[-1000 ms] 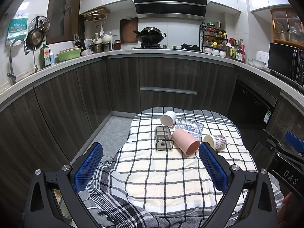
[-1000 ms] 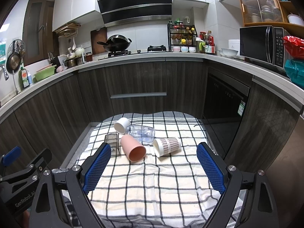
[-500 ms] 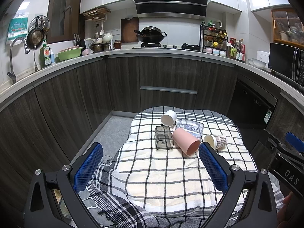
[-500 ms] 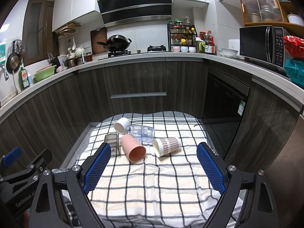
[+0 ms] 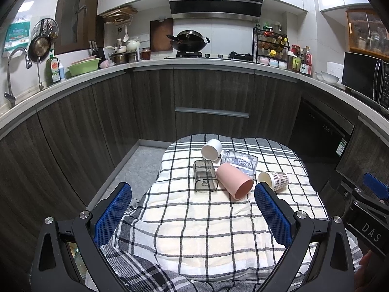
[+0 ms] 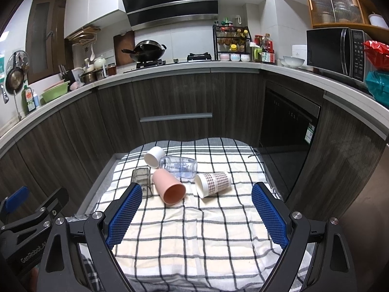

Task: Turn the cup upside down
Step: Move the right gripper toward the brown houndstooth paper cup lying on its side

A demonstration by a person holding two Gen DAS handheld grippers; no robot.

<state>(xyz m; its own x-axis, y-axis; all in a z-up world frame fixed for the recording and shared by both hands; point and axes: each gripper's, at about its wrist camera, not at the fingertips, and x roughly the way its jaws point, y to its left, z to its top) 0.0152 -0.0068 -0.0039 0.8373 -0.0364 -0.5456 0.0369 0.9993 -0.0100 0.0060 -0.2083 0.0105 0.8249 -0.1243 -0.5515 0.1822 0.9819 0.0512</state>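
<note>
Several cups lie on their sides on a checked cloth (image 5: 206, 231) (image 6: 194, 238): a pink cup (image 5: 234, 180) (image 6: 169, 186), a plaid paper cup (image 5: 274, 180) (image 6: 212, 184), a white cup (image 5: 211, 149) (image 6: 154, 156), a clear bottle-like cup (image 5: 240, 161) (image 6: 180, 166) and a smoky square cup (image 5: 204, 179) (image 6: 142, 182). My left gripper (image 5: 193, 215) is open and empty, held near the cloth's front, short of the cups. My right gripper (image 6: 197, 215) is open and empty, also short of them.
Dark kitchen cabinets (image 5: 211, 97) curve around behind the cloth-covered surface. A dishwasher (image 6: 287, 131) stands to the right. The floor (image 5: 136, 168) drops away on the left. The other gripper shows at each view's edge (image 5: 364, 216) (image 6: 29, 223).
</note>
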